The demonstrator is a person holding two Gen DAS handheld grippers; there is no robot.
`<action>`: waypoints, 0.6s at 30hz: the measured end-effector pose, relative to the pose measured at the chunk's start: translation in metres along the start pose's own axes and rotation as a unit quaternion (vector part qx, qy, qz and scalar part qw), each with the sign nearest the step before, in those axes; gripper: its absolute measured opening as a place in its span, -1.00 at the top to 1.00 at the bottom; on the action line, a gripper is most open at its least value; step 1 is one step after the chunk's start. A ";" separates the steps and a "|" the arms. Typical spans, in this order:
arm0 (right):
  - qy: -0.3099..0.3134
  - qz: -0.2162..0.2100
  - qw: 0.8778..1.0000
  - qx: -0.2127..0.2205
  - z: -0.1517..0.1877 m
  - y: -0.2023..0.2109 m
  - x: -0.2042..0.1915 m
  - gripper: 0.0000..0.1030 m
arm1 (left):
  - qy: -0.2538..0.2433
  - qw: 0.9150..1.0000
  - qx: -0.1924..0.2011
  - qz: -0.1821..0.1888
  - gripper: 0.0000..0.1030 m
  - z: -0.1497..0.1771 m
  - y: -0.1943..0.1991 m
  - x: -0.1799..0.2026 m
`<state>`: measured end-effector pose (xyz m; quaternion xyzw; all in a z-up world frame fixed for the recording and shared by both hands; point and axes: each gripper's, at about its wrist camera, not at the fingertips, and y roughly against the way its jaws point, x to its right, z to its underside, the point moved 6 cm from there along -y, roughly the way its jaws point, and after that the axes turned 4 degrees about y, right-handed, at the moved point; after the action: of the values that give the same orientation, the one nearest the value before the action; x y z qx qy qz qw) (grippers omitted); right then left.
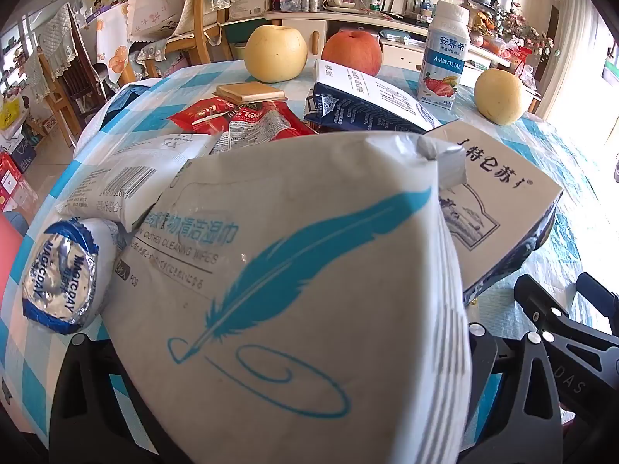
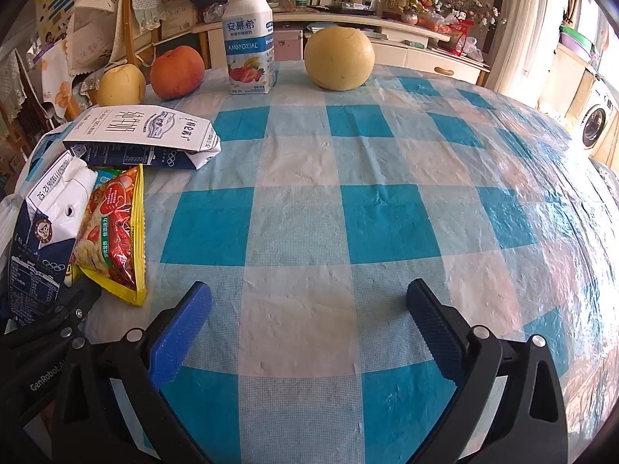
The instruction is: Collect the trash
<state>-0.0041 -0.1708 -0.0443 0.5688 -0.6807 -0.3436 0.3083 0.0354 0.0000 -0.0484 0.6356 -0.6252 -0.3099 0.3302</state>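
Note:
In the left wrist view my left gripper is shut on a white wet-wipes pack with a blue feather print, which fills the middle and hides the fingertips. Around it lie a foil-lidded cup, a white wrapper, red snack wrappers, a wafer and two milk cartons. In the right wrist view my right gripper is open and empty over bare tablecloth. At its left lie a yellow-red snack bag and two cartons.
A yoghurt bottle, two yellow pears and a red apple stand at the table's far side. The checked tablecloth curves down at the right edge. Chairs and a cabinet stand behind.

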 end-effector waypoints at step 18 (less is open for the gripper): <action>0.002 -0.045 0.999 -0.018 0.023 0.022 0.009 -0.92 | -0.022 0.998 -0.012 0.054 -0.92 0.020 0.023 0.003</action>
<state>-0.0366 -0.1748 -0.0393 0.5937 -0.6479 -0.3680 0.3040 0.0056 -0.0033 -0.0413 0.5898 -0.6620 -0.3130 0.3404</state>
